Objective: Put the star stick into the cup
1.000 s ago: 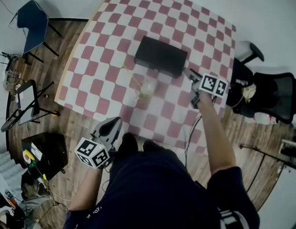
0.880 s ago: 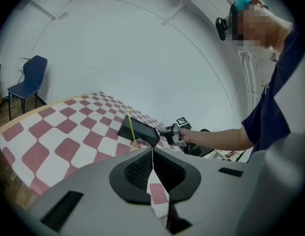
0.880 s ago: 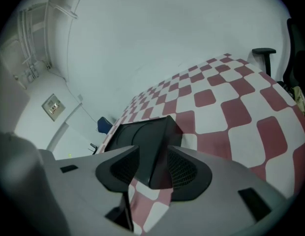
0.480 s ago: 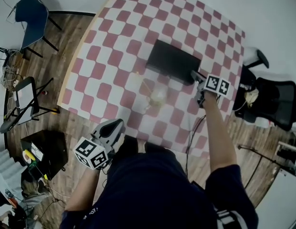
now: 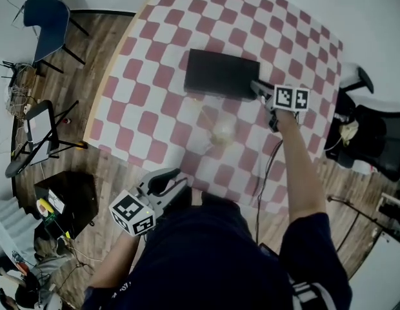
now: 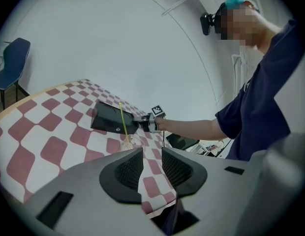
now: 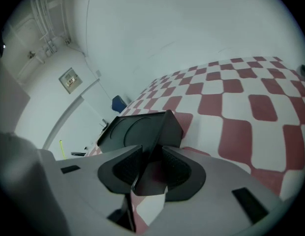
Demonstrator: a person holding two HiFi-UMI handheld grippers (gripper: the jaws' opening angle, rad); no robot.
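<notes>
A clear cup (image 5: 221,134) stands on the checkered table (image 5: 148,95), and a thin yellow star stick (image 5: 204,115) leans up out of it. In the left gripper view the stick (image 6: 122,118) rises from the cup (image 6: 129,142) in front of a black box (image 6: 111,118). My left gripper (image 5: 171,181) hovers off the table's near edge; its jaws are opening with nothing between them (image 6: 152,157). My right gripper (image 5: 257,88) is at the right end of the black box (image 5: 219,75). Its jaws (image 7: 151,165) are closing around that box's corner (image 7: 168,127).
Dark chairs (image 5: 45,18) and a stand (image 5: 39,134) sit on the wooden floor left of the table. A black office chair (image 5: 380,141) is at the right. The person's arm (image 5: 297,173) reaches over the table's near right side.
My left gripper's jaws have parted and it sits a little further right. My right gripper has closed in on the black box's right end.
</notes>
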